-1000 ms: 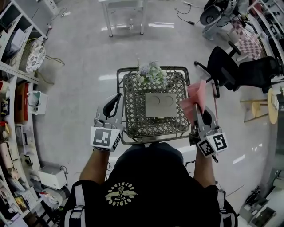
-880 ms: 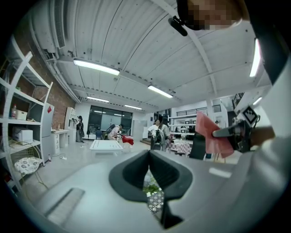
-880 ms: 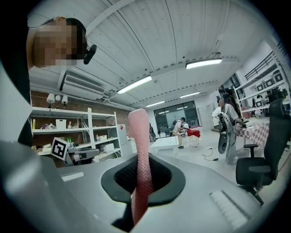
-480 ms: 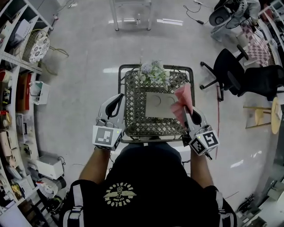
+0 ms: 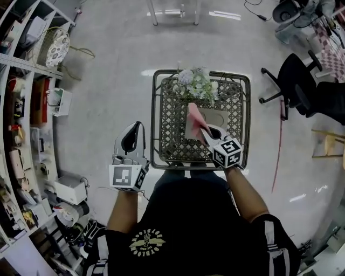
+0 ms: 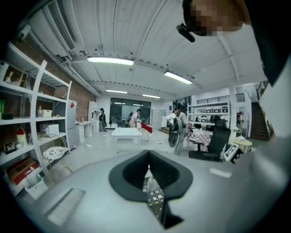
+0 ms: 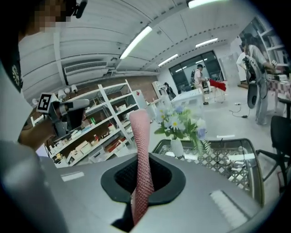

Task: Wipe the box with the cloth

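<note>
A flat grey box (image 5: 218, 115) lies on the lattice top of a small metal table (image 5: 237, 135), with a vase of flowers (image 5: 197, 84) behind it. My right gripper (image 5: 202, 130) hangs over the table's middle, shut on a pink cloth (image 5: 193, 121) that covers the box's left part. In the right gripper view the cloth (image 7: 142, 154) stands up out of the right gripper (image 7: 143, 172), with the flowers (image 7: 180, 124) and table (image 7: 227, 159) beyond. My left gripper (image 5: 132, 141) hangs left of the table over the floor; the left gripper (image 6: 148, 164) is shut and holds nothing.
Shelving (image 5: 24, 113) full of goods runs along the left. A black office chair (image 5: 294, 81) and a red rod (image 5: 280, 143) are on the floor to the right. White table legs (image 5: 172, 13) stand beyond. Several people stand far off in the room.
My right gripper has carried the pink cloth leftward from the table's right edge to above the box. The left gripper stays beside the table's left side.
</note>
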The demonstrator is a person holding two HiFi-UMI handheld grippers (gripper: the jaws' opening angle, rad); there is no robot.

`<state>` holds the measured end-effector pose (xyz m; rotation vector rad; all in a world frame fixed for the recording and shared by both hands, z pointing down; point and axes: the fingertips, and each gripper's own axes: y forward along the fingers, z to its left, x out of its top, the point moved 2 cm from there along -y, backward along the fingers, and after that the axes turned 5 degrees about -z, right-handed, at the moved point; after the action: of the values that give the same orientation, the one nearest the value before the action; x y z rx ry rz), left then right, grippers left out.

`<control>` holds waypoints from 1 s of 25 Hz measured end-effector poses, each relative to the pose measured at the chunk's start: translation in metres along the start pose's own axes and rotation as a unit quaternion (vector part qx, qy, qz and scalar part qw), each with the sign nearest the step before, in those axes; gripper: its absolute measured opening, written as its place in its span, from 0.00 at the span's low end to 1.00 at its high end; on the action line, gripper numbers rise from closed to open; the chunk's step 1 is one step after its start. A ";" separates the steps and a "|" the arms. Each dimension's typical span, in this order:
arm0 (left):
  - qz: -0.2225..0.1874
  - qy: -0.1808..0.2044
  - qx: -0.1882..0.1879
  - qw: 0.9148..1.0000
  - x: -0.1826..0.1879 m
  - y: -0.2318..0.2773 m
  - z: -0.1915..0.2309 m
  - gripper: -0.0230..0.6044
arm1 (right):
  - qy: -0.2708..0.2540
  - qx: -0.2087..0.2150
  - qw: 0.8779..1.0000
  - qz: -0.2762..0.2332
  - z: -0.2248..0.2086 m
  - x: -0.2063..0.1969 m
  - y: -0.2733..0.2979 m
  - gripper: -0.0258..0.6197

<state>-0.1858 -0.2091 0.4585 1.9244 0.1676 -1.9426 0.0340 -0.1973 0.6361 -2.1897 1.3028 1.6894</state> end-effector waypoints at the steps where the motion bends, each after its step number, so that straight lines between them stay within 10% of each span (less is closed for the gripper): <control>1: 0.002 0.000 0.010 1.000 -0.006 -0.003 0.005 0.04 | 0.008 0.004 1.000 0.011 -0.004 -0.012 0.011 0.07; 8: 0.030 0.001 0.032 0.999 -0.040 -0.021 0.001 0.04 | 0.073 -0.033 0.990 0.112 -0.048 -0.106 0.085 0.07; 14: 0.038 0.009 0.052 0.998 -0.036 -0.039 0.009 0.04 | 0.023 -0.089 0.976 0.200 -0.072 -0.142 0.130 0.07; 25: 0.030 0.017 0.041 0.999 -0.025 -0.036 -0.006 0.04 | -0.023 -0.186 0.955 0.231 -0.139 -0.155 0.069 0.06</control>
<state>-0.1940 -0.1690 0.4755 1.9922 0.0384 -1.9064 0.0893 -0.2277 0.8462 -2.1141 1.7095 2.3069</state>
